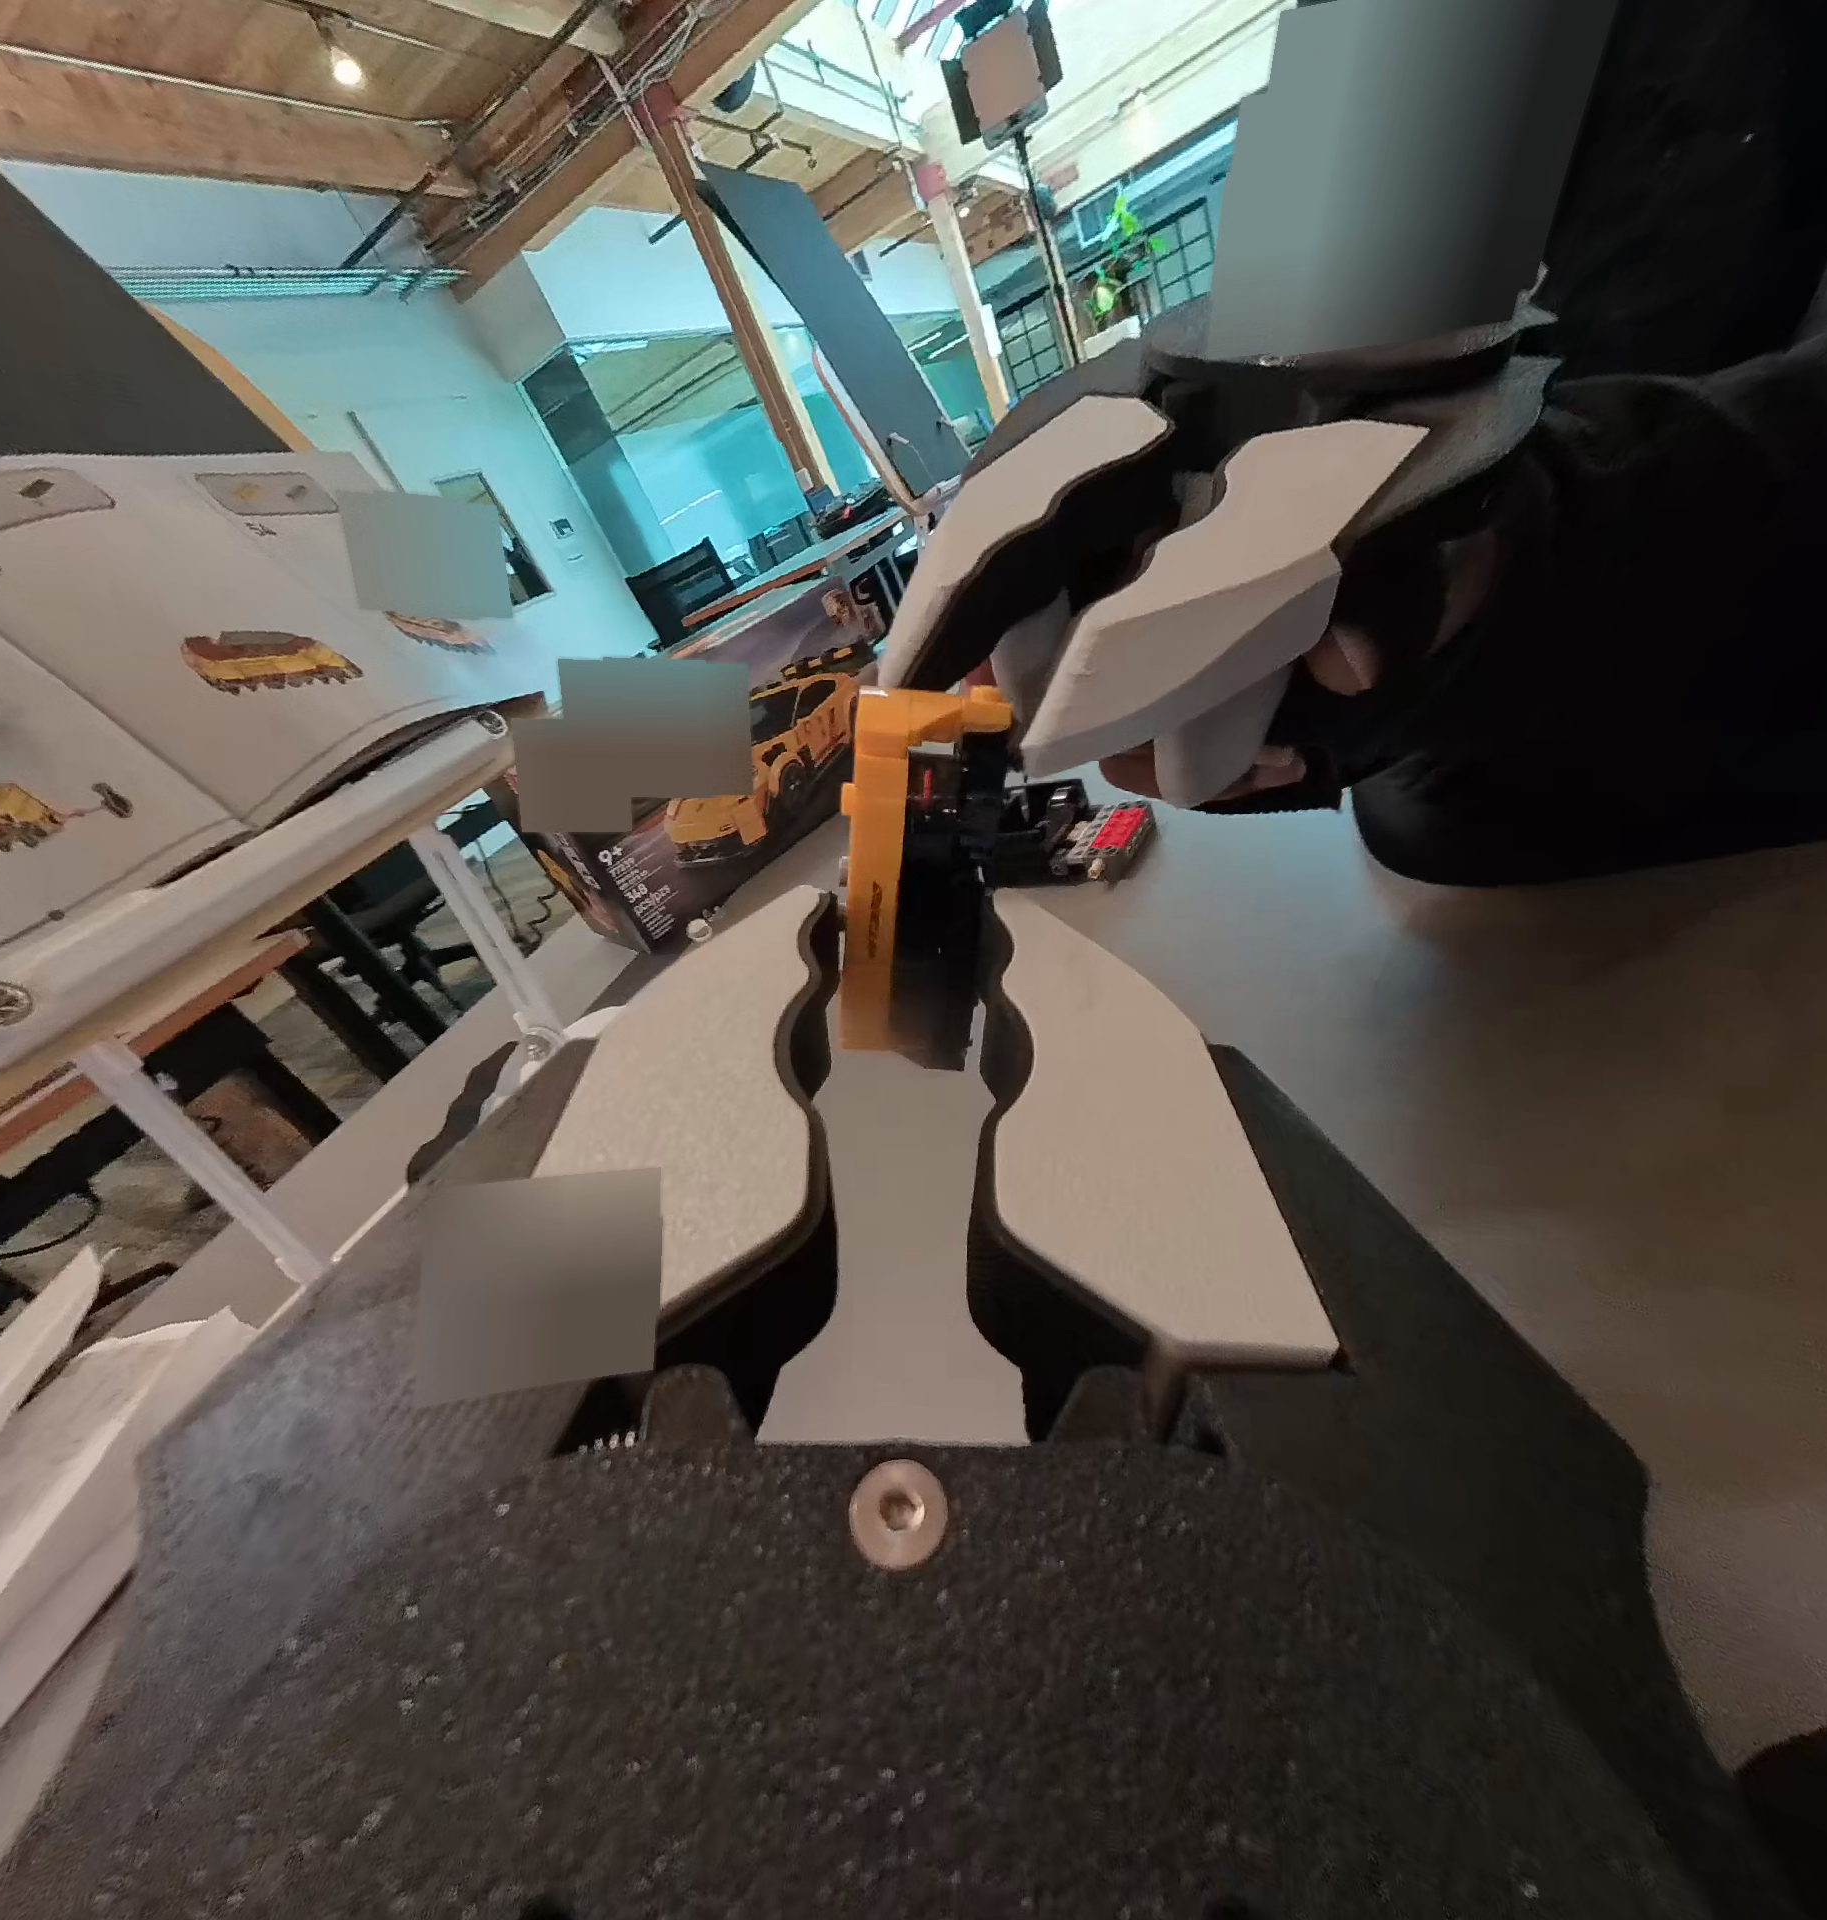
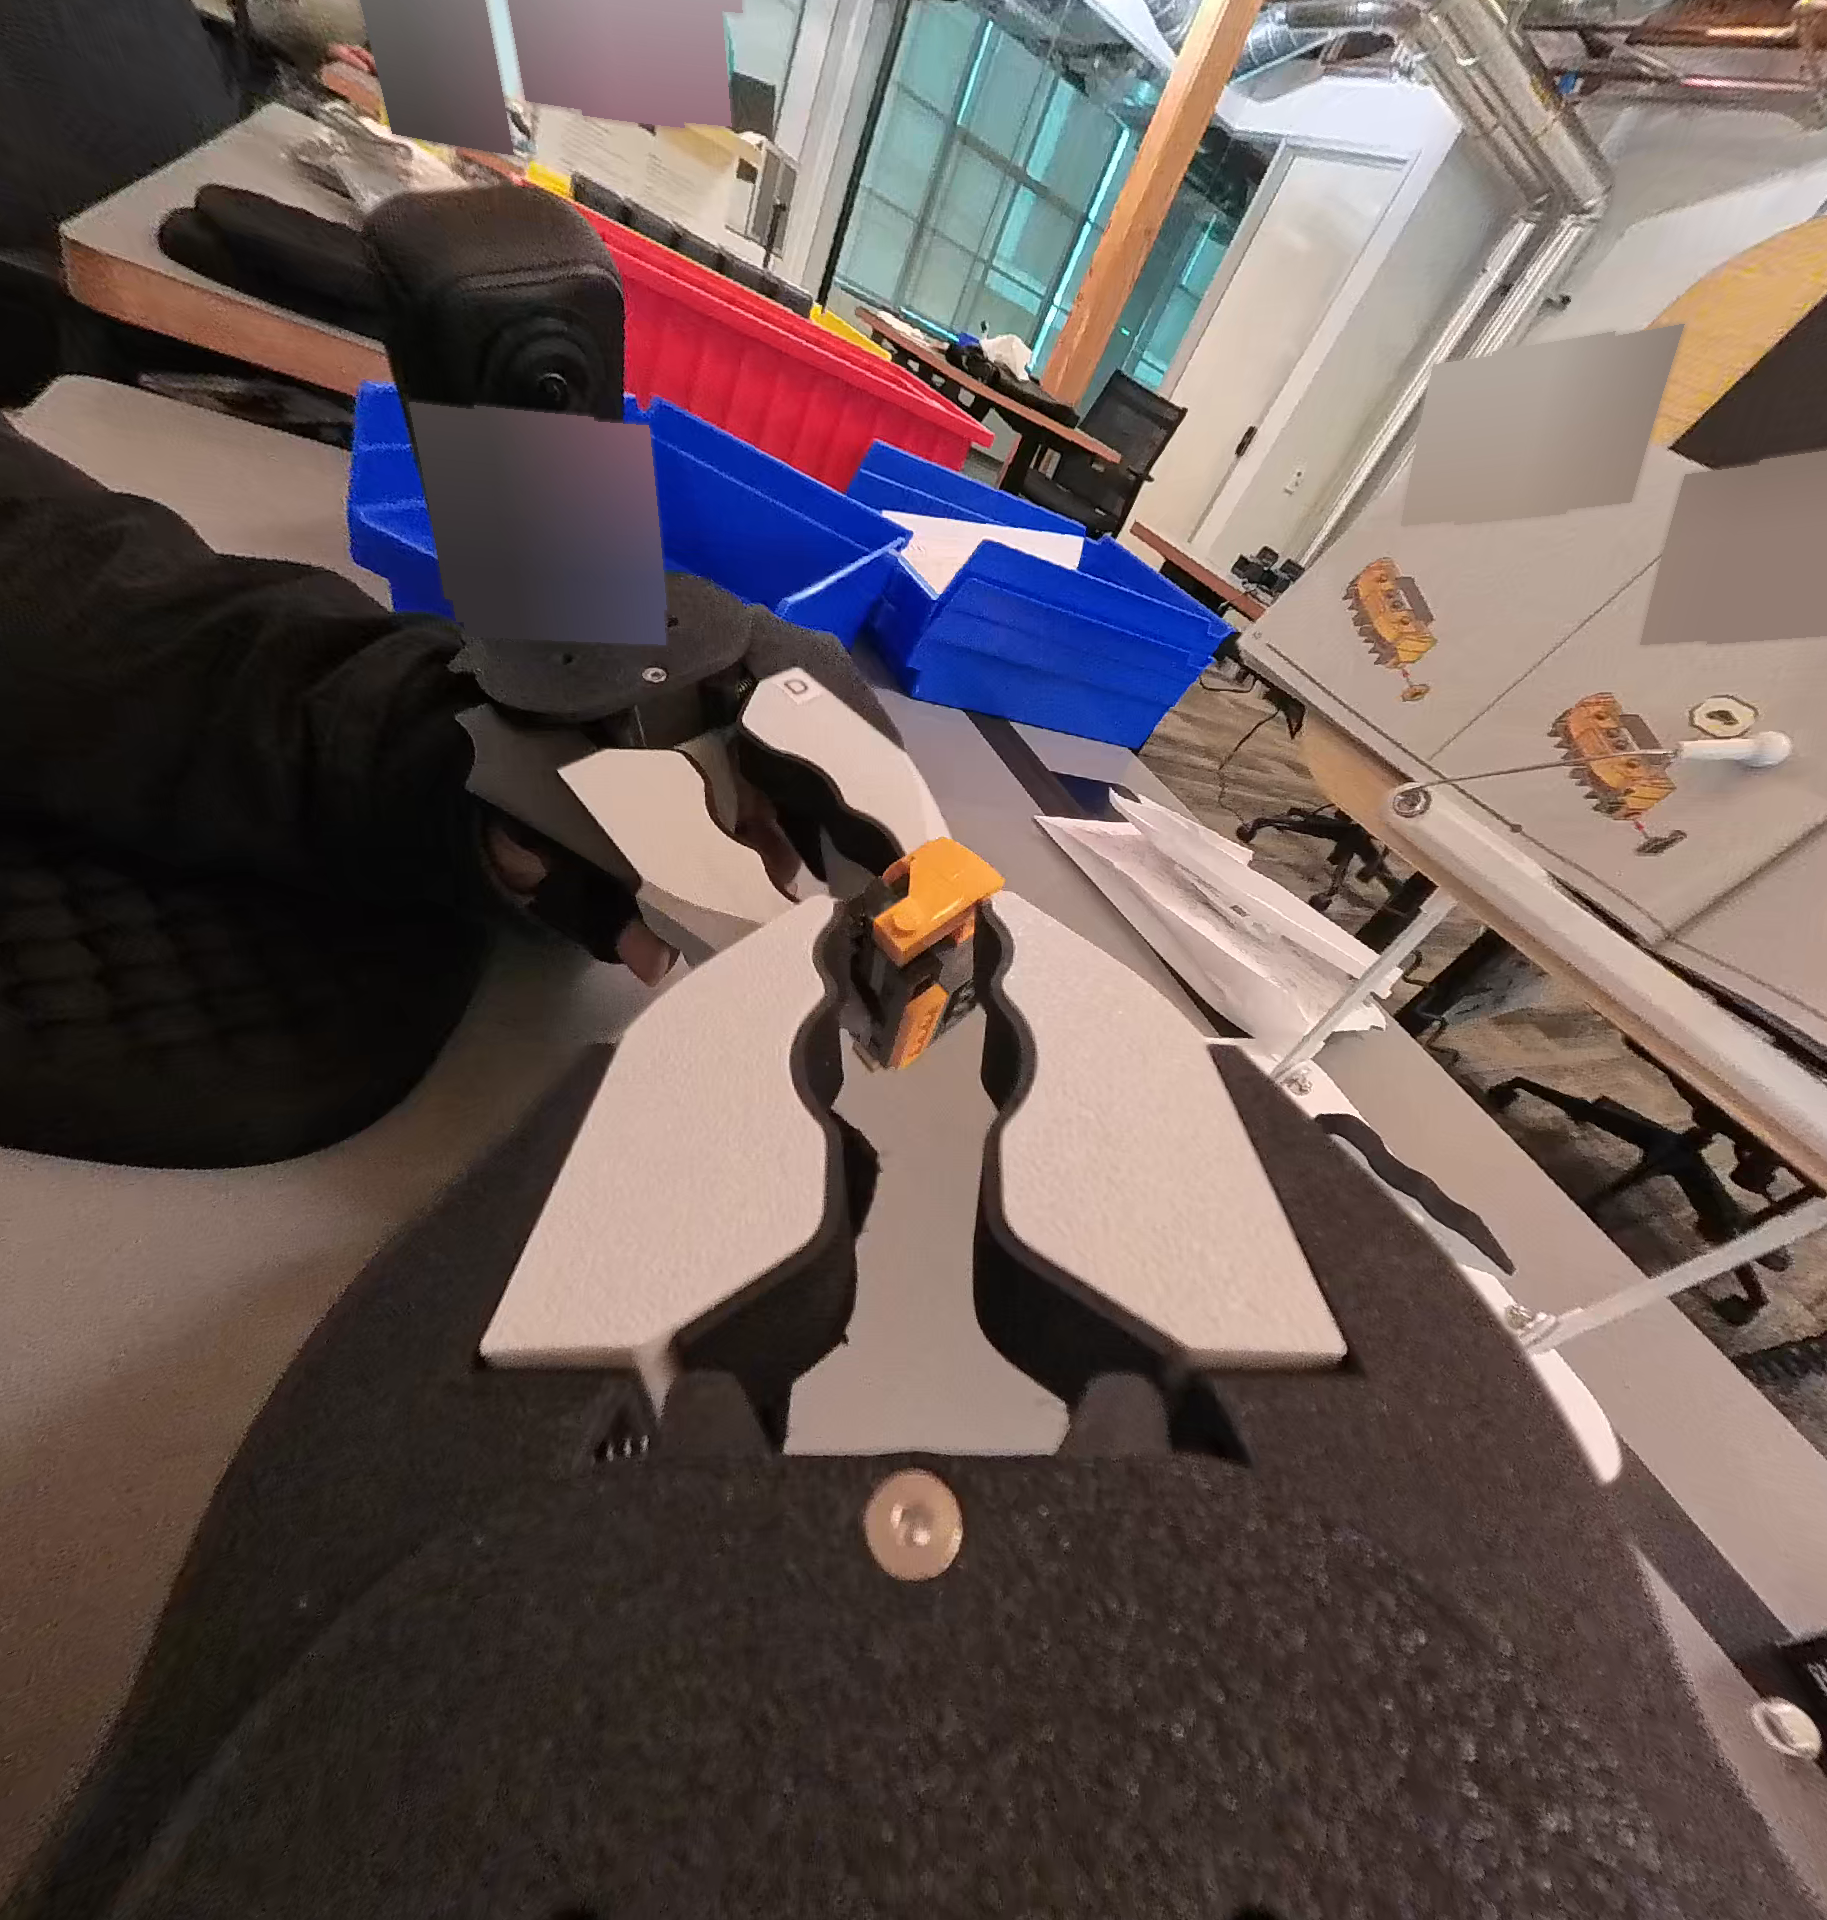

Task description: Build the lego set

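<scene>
An orange and black lego assembly [image 1: 888, 883] stands upright above the grey table [image 1: 1460, 1091]. My left gripper [image 1: 909, 925] is shut on its lower part, one finger on the orange side and one on the black side. My right gripper [image 1: 1008, 722] comes in from the upper right and closes on the assembly's top end by an orange piece [image 1: 950, 712]. In the right wrist view the assembly [image 2: 924, 966] sits between my right gripper's [image 2: 914, 935] fingertips, and the left gripper [image 2: 836, 894] reaches it from the left.
A black sub-assembly with red bricks [image 1: 1091, 836] lies on the table behind. The set's box [image 1: 753, 800] stands at the back. An open instruction booklet [image 2: 1615, 727] rests on a stand. Blue bins [image 2: 1044, 623], a red bin [image 2: 784, 364] and paper sheets [image 2: 1200, 914] sit nearby. My two grippers' fingertips are within a few centimetres of each other.
</scene>
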Demonstrator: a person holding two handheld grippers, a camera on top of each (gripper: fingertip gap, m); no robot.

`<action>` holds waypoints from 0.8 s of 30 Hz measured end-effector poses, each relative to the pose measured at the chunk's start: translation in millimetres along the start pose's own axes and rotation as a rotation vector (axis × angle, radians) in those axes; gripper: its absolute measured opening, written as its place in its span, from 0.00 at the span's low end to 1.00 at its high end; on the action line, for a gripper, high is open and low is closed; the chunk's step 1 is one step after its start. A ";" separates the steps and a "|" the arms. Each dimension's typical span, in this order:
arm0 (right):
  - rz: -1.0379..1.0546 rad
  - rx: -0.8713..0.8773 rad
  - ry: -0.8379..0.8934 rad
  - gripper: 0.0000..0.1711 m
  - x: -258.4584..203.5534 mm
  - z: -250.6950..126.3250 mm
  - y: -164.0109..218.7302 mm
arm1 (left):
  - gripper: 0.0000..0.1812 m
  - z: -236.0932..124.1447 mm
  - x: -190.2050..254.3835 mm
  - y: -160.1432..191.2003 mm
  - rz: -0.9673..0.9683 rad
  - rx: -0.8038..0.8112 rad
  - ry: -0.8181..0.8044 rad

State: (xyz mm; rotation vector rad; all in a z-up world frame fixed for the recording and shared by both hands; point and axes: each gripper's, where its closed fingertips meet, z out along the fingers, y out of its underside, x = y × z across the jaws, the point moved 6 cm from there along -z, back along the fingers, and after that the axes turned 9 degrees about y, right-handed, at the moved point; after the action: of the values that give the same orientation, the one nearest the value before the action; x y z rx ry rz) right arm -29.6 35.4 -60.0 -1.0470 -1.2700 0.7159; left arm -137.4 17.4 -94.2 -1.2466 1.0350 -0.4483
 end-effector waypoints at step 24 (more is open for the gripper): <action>0.537 -0.131 -0.301 0.15 16.8 4.5 42.6 | 0.30 7.2 2.4 -7.5 0.265 -0.184 -0.164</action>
State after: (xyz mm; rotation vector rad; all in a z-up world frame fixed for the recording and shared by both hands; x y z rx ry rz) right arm -25.8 68.0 -92.2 -1.4517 -1.3111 1.2471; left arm -128.4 17.2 -88.5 -1.2633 1.0999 -0.0462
